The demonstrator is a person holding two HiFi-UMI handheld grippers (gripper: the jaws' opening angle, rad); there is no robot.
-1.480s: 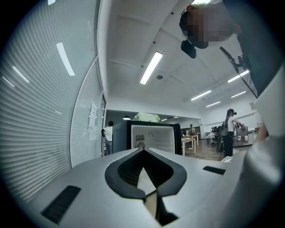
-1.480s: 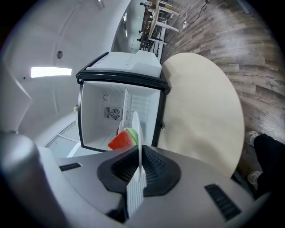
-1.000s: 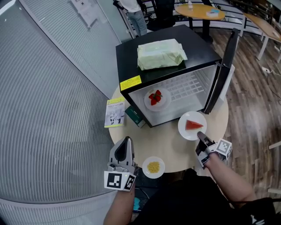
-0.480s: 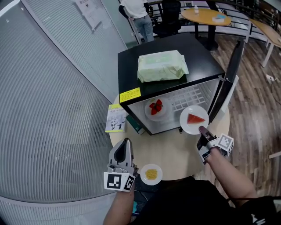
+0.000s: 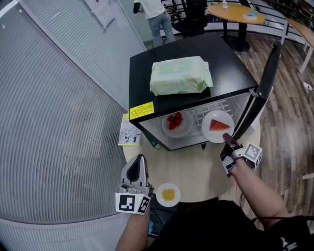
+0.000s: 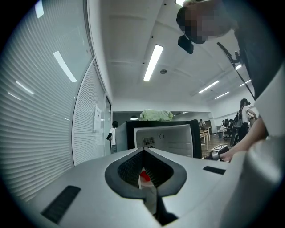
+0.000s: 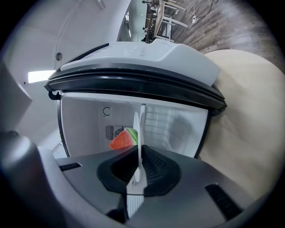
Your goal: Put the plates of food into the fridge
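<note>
A black mini fridge stands open on a round table. Inside, on its left, sits a plate of strawberries. My right gripper is shut on the near rim of a white plate with a watermelon slice, held level at the fridge mouth, right of the strawberries. In the right gripper view the plate's rim stands edge-on between the jaws, with the watermelon before the white interior. My left gripper is shut and empty, just left of a plate of corn at the table's near edge.
The fridge door stands open to the right of the watermelon plate. A green-white bag lies on the fridge top. A booklet lies left of the fridge. A ribbed glass wall runs along the left, and a person stands behind.
My right gripper has carried the watermelon plate up and away from the table's right side to the fridge opening. The left gripper has shifted only a little beside the corn plate.
</note>
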